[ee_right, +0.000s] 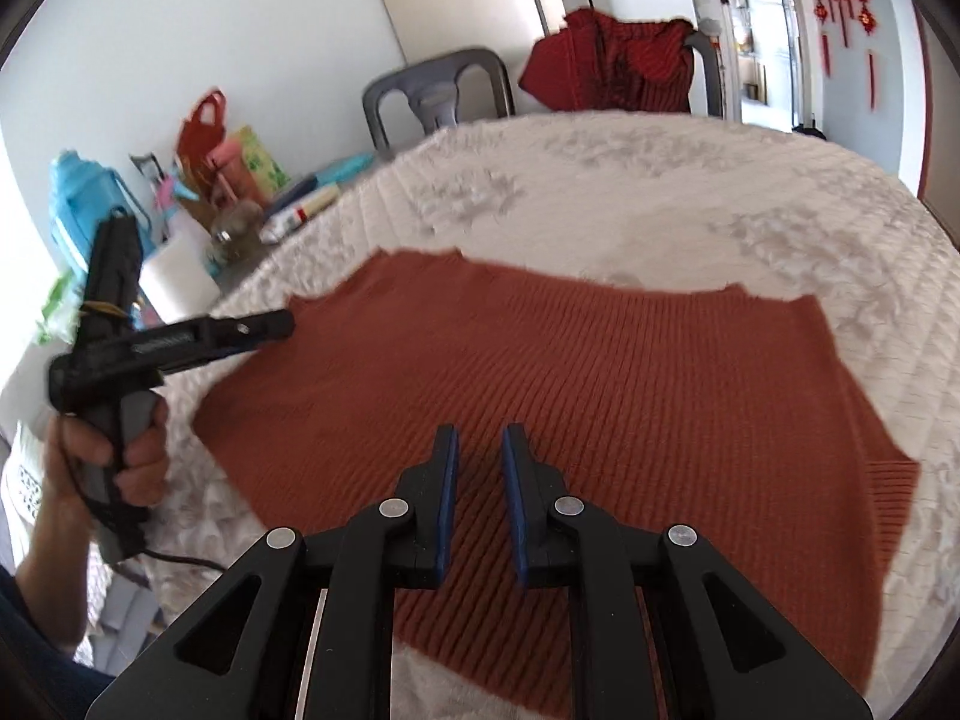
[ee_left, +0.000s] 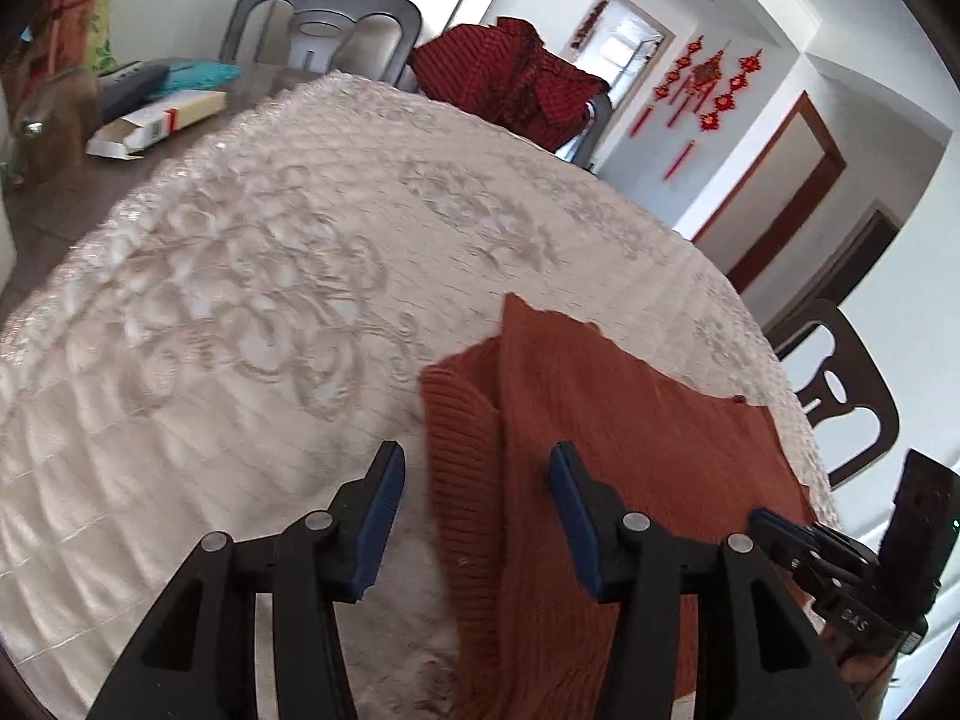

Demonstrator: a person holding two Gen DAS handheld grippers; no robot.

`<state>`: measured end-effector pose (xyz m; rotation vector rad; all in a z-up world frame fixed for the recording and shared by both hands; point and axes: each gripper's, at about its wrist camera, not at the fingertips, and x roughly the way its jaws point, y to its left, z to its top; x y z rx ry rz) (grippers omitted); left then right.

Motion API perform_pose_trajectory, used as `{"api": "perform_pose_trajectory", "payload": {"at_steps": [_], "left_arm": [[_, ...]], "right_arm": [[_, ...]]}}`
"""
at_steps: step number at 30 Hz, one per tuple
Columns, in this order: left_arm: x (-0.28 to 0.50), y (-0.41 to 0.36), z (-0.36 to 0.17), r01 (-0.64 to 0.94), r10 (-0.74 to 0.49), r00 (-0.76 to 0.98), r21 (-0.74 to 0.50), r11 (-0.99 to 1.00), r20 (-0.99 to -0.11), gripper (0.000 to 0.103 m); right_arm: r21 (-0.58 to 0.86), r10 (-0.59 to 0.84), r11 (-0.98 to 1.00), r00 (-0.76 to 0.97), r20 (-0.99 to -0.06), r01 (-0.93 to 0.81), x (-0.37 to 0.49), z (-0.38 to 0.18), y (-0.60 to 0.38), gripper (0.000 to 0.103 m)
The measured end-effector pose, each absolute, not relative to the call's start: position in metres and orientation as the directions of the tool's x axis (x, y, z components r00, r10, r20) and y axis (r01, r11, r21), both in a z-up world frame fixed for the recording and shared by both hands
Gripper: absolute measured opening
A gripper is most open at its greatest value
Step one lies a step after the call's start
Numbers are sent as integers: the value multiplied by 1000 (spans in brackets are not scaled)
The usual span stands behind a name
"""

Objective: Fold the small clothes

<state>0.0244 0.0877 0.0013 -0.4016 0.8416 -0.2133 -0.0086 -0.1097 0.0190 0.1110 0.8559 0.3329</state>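
Note:
A rust-orange ribbed knit garment lies spread flat on a cream embroidered tablecloth. In the left wrist view the garment fills the lower right, one layer folded over a ribbed band. My left gripper is open and held low over that band's edge, with the pads clear of the cloth. From the right wrist view the left gripper reaches the garment's left corner, held by a hand. My right gripper hovers over the garment's near middle, jaws a narrow gap apart with nothing between them. Its tip shows at the garment's right side.
A dark red garment is draped over a chair at the far side, beside a grey plastic chair. A white carton, bags and bottles crowd the table's left end. A dark wooden chair stands at the right edge.

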Motion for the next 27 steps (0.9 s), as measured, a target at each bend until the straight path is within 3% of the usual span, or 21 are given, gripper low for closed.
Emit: {"api": "perform_pose_trajectory", "payload": {"at_steps": [10,18,27], "left_arm": [[39,78,-1,52,-370,641,-443,895,-672,54],[10,78,-2,84,-425,627,-485,871,-653,54],[31,78,-5,103,-479,610,-537,837,-630,54]], "right_arm": [[240,303,953,603,-738,-185,28,13,-111,15],[256,368,928,578,-728,-269,-12,18,-104,15],[299,420,906,556,-717,-299,-41,11,-106,15]]}}
